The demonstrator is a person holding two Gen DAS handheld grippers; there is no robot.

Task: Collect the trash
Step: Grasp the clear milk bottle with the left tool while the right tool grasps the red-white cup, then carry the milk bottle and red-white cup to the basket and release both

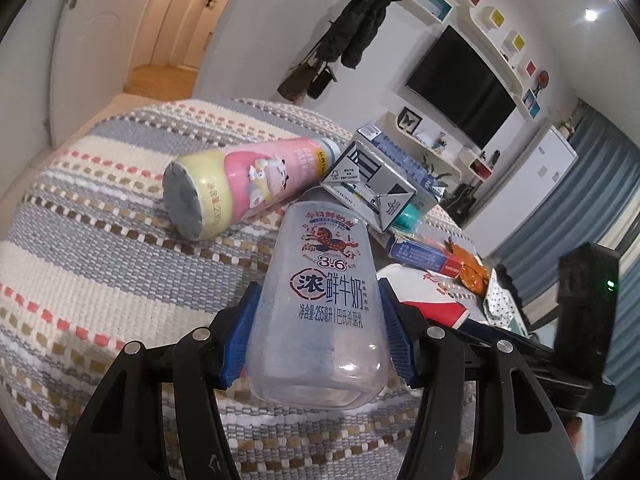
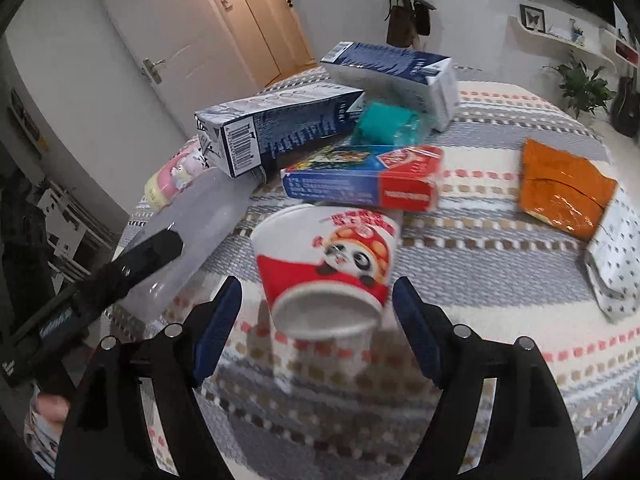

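Observation:
My left gripper (image 1: 318, 292) is shut on a clear plastic milk bottle (image 1: 320, 320), its blue pads (image 1: 240, 340) pressing both sides; the bottle's cap end points away from me, over the striped cloth. In the right wrist view that same bottle (image 2: 208, 216) shows at the left. My right gripper (image 2: 318, 284) stands open around a red-and-white paper cup with a panda (image 2: 332, 256). The cup lies tilted with its base towards me, and a gap shows on each side between it and the pads. The cup looks blurred.
On the striped tablecloth (image 2: 480, 280) lie a pink bottle (image 1: 240, 184), two blue-and-white cartons (image 2: 280, 128) (image 2: 396, 72), a teal bag (image 2: 384, 124), a blue-and-red box (image 2: 360, 180), an orange packet (image 2: 564, 188) and a white patterned wrapper (image 2: 616, 256). Doors and a wall stand beyond.

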